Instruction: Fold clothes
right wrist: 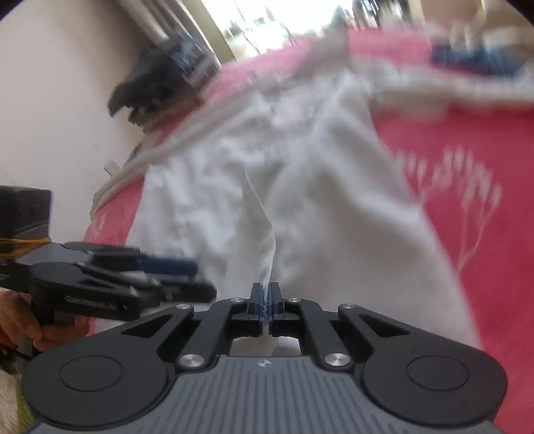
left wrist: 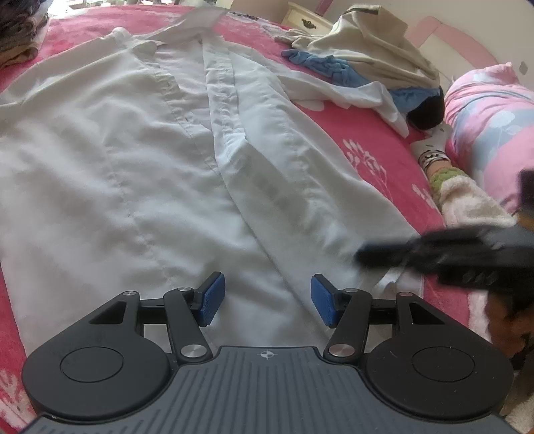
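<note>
A shirt (left wrist: 140,160) lies spread along the bed (left wrist: 377,147), its collar at the far end. A heap of clothes (left wrist: 360,63) sits beyond it to the right, a pillow (left wrist: 490,123) further right. The left tool (left wrist: 267,298) hangs over the shirt's near hem; the right tool (right wrist: 266,302) pinches that hem just beside it.

Pink floral-print bedspread (left wrist: 373,133) covering bed; cream wooden nightstand with dark metal handle (left wrist: 305,16) standing behind; daylight pouring through bright window (right wrist: 283,23); plain beige wall (right wrist: 50,100) flanking.
</note>
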Tool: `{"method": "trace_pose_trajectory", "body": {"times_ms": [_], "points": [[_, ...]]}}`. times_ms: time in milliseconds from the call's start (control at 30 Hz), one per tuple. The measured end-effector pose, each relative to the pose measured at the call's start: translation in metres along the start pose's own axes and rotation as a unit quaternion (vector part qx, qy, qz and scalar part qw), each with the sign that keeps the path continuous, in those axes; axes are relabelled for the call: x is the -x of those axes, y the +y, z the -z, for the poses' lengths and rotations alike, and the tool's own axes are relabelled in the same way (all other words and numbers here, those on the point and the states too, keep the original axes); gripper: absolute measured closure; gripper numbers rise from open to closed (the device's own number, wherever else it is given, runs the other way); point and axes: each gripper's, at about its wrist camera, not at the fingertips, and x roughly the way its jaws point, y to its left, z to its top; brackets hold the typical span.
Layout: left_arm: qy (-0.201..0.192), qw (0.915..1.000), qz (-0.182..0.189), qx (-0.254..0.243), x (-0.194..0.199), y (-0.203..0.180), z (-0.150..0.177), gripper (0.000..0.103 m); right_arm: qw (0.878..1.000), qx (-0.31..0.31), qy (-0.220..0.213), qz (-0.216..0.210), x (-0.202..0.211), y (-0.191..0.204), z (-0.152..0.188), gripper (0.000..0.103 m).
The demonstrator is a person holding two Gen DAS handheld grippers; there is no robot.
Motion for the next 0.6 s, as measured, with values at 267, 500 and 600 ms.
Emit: {"method": "trace_pose_trajectory", "body": {"times_ms": [267,500,600], "points": [[-0.001,1.0000,0.006,0.006,0.002,0.001,0.001,0.046,0.975,0.171,-0.133,0.050,0.067,0.032,-0.043,0.101],[-0.011,0.9999,0.004,0.009,0.012,0.004,0.003,0.046,0.932,0.338,-0.128,-0.031,0.093,0.065,-0.062,0.102],[-0.012,0.9998,0.000,0.013,0.015,0.008,0.006,0.046,0.929,0.354,-0.083,-0.064,0.086,0.069,-0.057,0.102]]}}
